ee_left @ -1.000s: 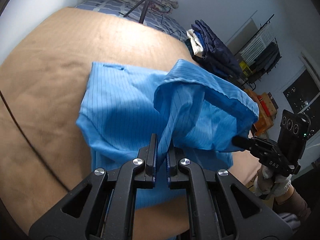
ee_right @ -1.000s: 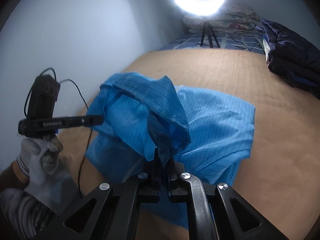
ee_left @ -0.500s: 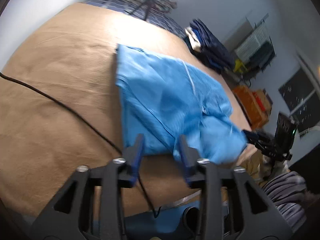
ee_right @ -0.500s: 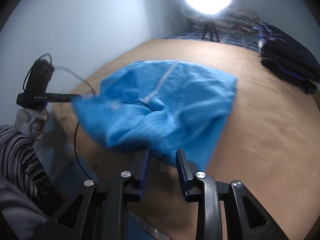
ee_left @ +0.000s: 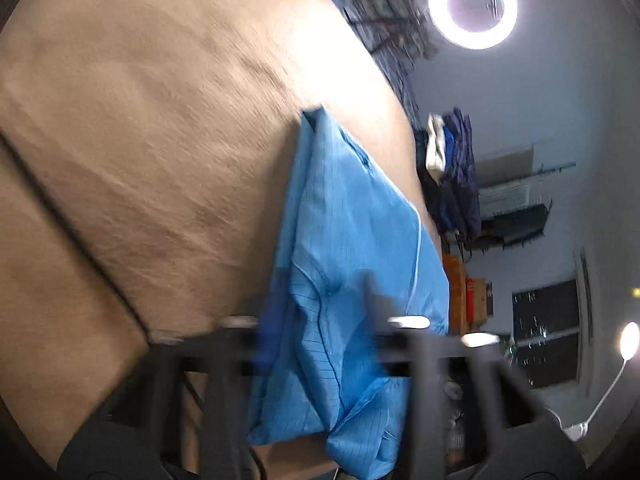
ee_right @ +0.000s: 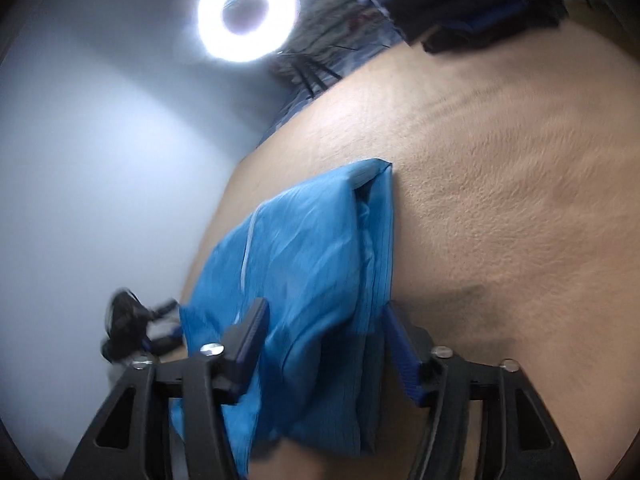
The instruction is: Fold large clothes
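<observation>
Blue garment (ee_left: pixel 352 240): thin bright-blue fabric with fine dark pinstripes, pale seam line running lengthwise. Folded into a long, roughly rectangular bundle, several layers stacked. Lies flat on the tan bed cover (ee_left: pixel 140 140); near end hangs over the bed's edge, crumpled. Far end squared off, with a folded band at the corner and a dark gap between layers (ee_right: pixel 368 184). Surface wrinkled, not smoothed.

I am tilting my left claw (ee_left: pixel 324 312) downward. It is showing blurred, and its jaws, which have just been closing, are standing apart around the blue cloth (ee_left: pixel 352 220). My right claw (ee_right: pixel 324 320) is angling down too, its jaws just opening wider and straddling the cloth without pinching.
</observation>
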A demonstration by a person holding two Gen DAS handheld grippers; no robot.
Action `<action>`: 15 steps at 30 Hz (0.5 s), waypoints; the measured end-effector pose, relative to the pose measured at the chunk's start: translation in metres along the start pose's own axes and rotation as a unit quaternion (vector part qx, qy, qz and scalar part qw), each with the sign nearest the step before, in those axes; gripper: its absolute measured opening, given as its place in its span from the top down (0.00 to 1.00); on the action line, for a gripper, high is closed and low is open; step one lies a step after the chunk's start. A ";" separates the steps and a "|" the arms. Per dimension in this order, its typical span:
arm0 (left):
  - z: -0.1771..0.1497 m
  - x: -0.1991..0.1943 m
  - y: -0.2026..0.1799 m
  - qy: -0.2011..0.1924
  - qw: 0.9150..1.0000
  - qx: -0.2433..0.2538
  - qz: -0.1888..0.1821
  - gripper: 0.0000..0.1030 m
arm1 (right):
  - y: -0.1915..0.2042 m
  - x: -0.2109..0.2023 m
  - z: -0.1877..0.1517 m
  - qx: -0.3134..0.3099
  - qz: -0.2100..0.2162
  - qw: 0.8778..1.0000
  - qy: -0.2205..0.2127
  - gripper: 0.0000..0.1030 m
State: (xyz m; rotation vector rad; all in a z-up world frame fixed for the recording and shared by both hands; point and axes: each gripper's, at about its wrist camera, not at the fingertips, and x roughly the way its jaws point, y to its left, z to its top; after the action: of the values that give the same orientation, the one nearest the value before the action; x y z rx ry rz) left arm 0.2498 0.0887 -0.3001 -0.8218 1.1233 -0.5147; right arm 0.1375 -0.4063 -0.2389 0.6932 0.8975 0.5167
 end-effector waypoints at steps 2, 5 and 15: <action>-0.003 0.000 -0.010 -0.005 0.999 0.030 0.017 0.94 | 0.004 0.005 0.001 -0.006 0.007 1.000 0.010 0.93; -0.013 -0.009 -0.012 -0.011 0.999 0.043 0.023 0.95 | 0.015 0.003 -0.002 -0.040 0.008 0.999 0.021 0.98; -0.027 -0.034 -0.006 -0.027 0.993 0.079 0.089 0.87 | 0.000 0.002 0.019 -0.050 0.027 0.997 0.045 0.65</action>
State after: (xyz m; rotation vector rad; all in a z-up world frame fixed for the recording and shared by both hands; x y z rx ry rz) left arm 0.2124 0.1018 -0.2810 -0.5886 1.0798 -0.4244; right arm 0.1545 -0.4106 -0.2316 0.6071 0.9325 0.6408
